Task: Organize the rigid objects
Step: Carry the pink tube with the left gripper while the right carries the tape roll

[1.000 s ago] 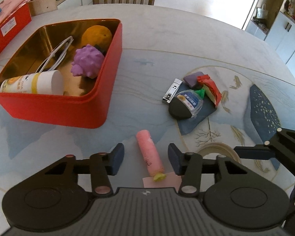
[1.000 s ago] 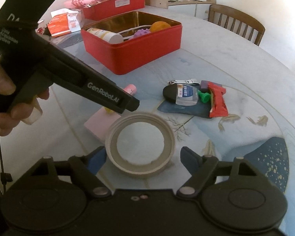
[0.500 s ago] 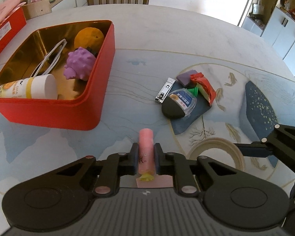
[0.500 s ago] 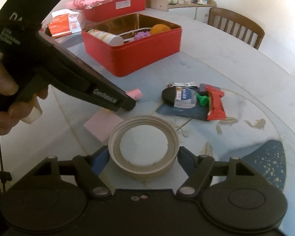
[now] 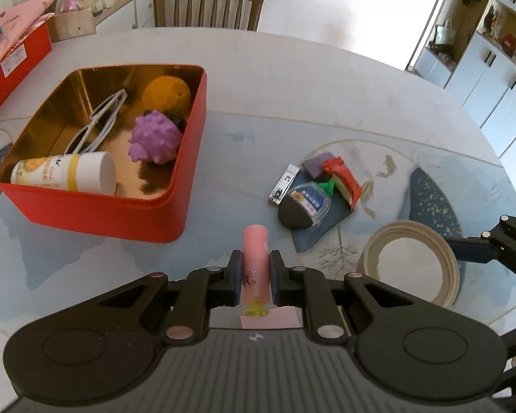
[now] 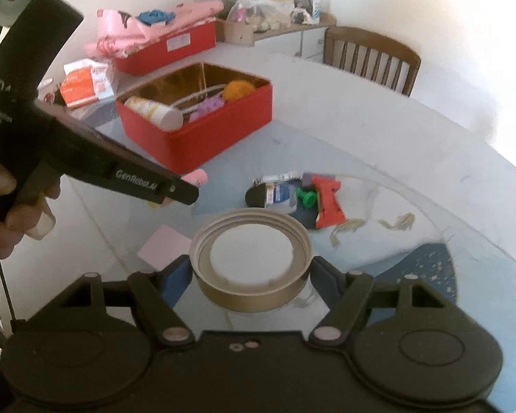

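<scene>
My left gripper [image 5: 255, 277] is shut on a pink tube [image 5: 254, 261] with a yellow-green cap, held a little above the table. The tube points away toward the red tin [image 5: 96, 213], which stands ahead to the left. My right gripper [image 6: 251, 272] is shut on a round beige ring lid [image 6: 251, 285], its pads pressing on both sides, and the lid hangs above the table. From the left wrist the same lid [image 5: 409, 265] shows at the right. In the right wrist view the pink tube [image 6: 197, 176] sticks out past the left gripper's fingers.
The tin holds an orange ball [image 5: 168, 93], a purple spiky ball [image 5: 153, 141], a white cup [image 5: 72, 172] and white wire pieces. A small heap [image 5: 313, 189] with a nail clipper, bottle and red packet lies mid-table. A pink note [image 6: 163, 251] lies under the left gripper. A chair [image 5: 208, 7] stands beyond.
My left jaws closed on the pink tube and lifted it off the pink note. My right jaws closed in on the ring lid and raised it off the table.
</scene>
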### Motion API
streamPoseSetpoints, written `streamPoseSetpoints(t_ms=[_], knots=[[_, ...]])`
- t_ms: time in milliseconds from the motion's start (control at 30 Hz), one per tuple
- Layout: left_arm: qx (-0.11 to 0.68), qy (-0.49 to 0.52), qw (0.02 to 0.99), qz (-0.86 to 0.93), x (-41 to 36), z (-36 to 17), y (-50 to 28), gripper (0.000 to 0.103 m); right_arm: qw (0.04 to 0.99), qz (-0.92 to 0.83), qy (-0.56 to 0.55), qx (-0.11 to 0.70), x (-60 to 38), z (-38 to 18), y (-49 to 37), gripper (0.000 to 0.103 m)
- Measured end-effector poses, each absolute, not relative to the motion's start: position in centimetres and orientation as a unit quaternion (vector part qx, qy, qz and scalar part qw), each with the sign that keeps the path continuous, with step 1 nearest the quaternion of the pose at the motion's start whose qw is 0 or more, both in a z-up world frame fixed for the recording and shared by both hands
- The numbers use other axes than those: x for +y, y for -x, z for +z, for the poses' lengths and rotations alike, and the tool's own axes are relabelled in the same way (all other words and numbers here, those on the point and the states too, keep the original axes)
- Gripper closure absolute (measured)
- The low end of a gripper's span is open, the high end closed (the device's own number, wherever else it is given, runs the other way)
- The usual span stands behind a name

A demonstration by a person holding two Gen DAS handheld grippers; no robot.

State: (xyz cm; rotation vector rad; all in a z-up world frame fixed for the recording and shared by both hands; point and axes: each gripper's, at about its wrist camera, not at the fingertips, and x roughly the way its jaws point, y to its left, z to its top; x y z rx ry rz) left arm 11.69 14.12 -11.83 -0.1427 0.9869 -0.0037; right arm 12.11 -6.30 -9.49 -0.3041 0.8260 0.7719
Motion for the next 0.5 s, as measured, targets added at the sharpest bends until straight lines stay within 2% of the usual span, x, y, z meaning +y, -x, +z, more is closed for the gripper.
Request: streamPoseSetpoints(t_ms=[500], knots=[[0.437, 0.082, 0.896, 0.002, 17.9, -6.6, -10.8, 0.087, 0.855, 0.357, 0.125, 0.356, -4.0, -4.5, -12.3, 0.029]])
